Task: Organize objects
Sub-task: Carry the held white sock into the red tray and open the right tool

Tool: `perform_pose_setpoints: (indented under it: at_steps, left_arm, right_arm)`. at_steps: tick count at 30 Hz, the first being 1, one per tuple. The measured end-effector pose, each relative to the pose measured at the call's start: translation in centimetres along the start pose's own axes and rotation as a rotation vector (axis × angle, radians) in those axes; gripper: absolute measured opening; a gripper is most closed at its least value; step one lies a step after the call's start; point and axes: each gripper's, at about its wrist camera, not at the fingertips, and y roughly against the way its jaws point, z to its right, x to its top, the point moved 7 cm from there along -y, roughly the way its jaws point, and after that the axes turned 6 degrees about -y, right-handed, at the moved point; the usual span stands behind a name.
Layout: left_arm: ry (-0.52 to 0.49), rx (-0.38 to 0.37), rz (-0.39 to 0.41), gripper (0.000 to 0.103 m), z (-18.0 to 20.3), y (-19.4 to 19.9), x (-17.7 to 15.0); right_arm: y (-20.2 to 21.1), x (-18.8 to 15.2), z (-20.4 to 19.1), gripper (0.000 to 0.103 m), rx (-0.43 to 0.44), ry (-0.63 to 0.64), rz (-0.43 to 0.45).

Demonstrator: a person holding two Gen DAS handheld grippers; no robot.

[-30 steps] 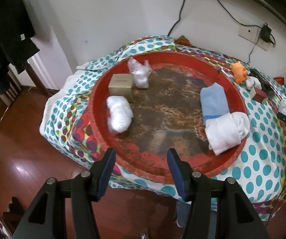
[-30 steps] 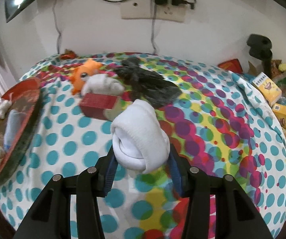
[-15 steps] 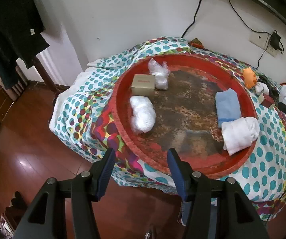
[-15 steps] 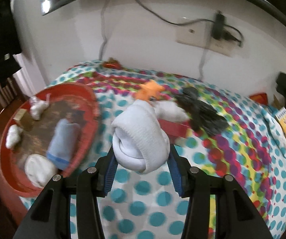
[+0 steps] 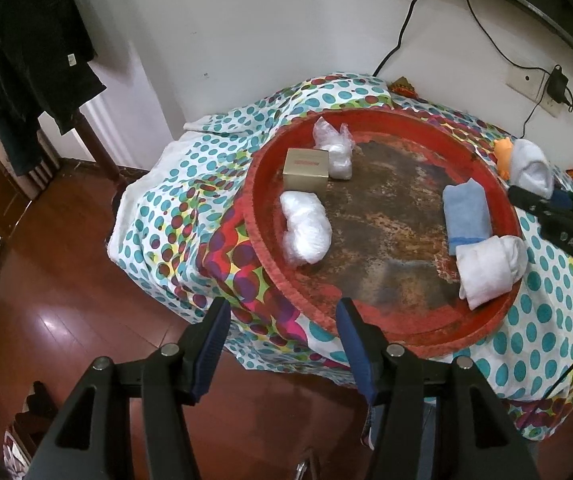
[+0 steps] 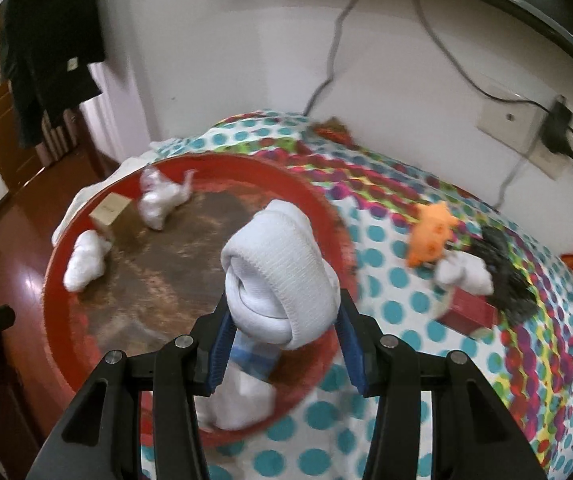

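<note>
From my station, the left gripper [image 5: 282, 344] points steeply down at the near rim of the red tray [image 5: 498, 322], jaws spread and empty, while the right gripper [image 6: 284, 334], angled down above that tray, pinches a rolled white sock [image 6: 278, 276].

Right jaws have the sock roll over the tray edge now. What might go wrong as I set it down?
1. The sock roll bulges well above the right gripper, held only low down, so it may tip out early.
2. The blue cloth and white roll already fill the near side of the tray; a drop there could land on them or roll over the rim.
</note>
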Motion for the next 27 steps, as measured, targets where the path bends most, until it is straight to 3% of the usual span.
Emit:
perform_pose_setpoints:
  at_steps: [11, 27]
  left_arm:
    - [-0.002, -0.002, -0.009, 0.056, -0.7, 0.1, -0.2]
    - [-0.017, -0.009, -0.028, 0.056, -0.4, -0.2, -0.4]
  right_arm:
    - [-3.4, -0.5, -4.1, 0.045, 0.008, 0.061, -0.071]
    - [-5.9, -1.2, -4.2, 0.048, -0.040, 0.067, -0.123]
